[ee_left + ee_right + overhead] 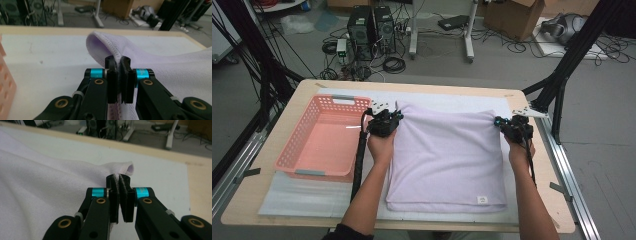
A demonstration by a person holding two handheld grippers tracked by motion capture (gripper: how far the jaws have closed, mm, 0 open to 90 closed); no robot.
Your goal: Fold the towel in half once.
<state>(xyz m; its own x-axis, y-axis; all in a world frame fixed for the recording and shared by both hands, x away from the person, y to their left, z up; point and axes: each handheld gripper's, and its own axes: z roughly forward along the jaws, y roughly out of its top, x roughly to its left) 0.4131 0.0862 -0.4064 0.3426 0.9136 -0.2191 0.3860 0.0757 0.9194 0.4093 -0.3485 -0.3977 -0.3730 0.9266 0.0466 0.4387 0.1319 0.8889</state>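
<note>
A folded lilac towel (447, 155) lies on the white mat in the middle of the table. My left gripper (398, 116) is shut on the towel's far left corner (100, 41), and the hem runs down between its pads. My right gripper (498, 121) is shut on the far right corner (126, 168), which curls up past its fingertips. Both far corners are lifted a little off the mat. The towel's near edge, with a small white label (482, 199), rests flat.
A pink plastic basket (292, 155) stands on the left of the table, close beside my left hand. Bare white mat (447, 100) lies beyond the towel. The wooden table edge (412, 85) runs along the far side, with cables and computer towers on the floor behind.
</note>
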